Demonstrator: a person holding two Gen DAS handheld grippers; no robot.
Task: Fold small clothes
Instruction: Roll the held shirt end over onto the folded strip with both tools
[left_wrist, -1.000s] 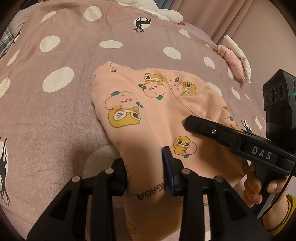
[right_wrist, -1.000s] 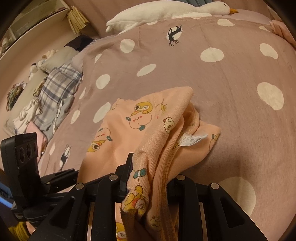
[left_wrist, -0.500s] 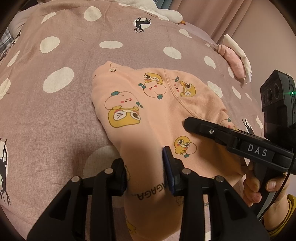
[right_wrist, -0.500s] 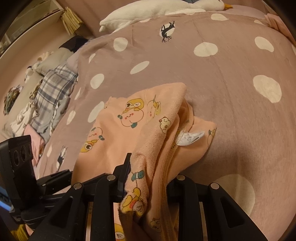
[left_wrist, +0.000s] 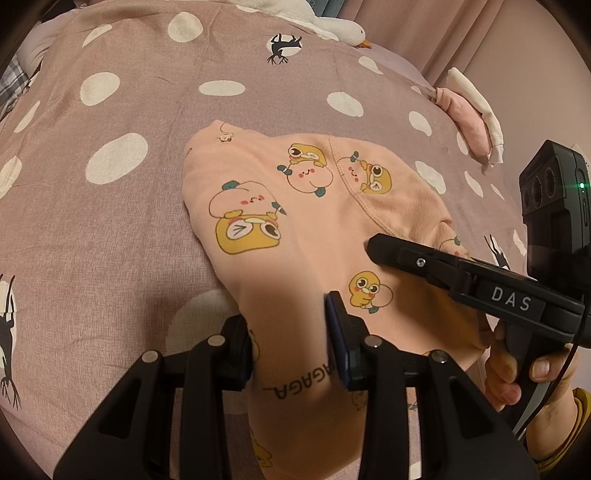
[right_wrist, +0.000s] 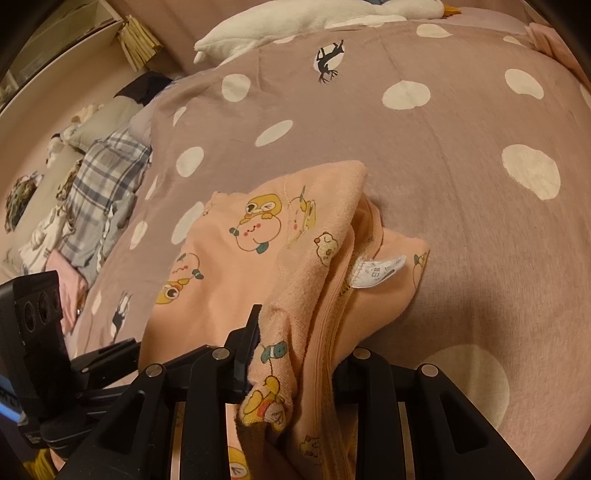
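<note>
**Both grippers clamped on the peach garment, over the dotted bedspread**

Right, surface first: we're working over a bed w/ a mauve bedspread (left_wrist: 110, 229), big white dots and a few small black deer prints on it. A white plush goose (right_wrist: 303, 18) lies along the far edge, pink curtains (left_wrist: 424, 29) hang behind it, and the wall is pale.

What each view adds: the left wrist cam shows a folded pink-and-white cloth pile (left_wrist: 469, 110) near the bed's far right edge, plus the right gripper's body from the side w/ "DAS" on it and the person's hand (left_wrist: 517, 369) round its handle. The right wrist cam shows the bed's other side instead: a plaid cloth (right_wrist: 103, 177), rumpled bedding and a shelf edge at the upper left, and the left unit's camera block at the left border.

The garment (left_wrist: 295, 229) is small, peach, printed w/ yellow ducks and round pink-cheeked characters, lying mid-bed w/ its near end raised off the spread. Seam stitching curves across the top layer. In the right cam we see it doubled over, ribbed inner side showing, and a white care label (right_wrist: 380, 269) sticking out of the fold.

Left gripper (left_wrist: 291, 332): fingers closed on the near end of the cloth, partly apart bc of the fabric's bulk; printed letters sit just below the pads. Right gripper (right_wrist: 295, 354): also pinching a bunched edge of the same garment, several layers thick between its fingers.
</note>
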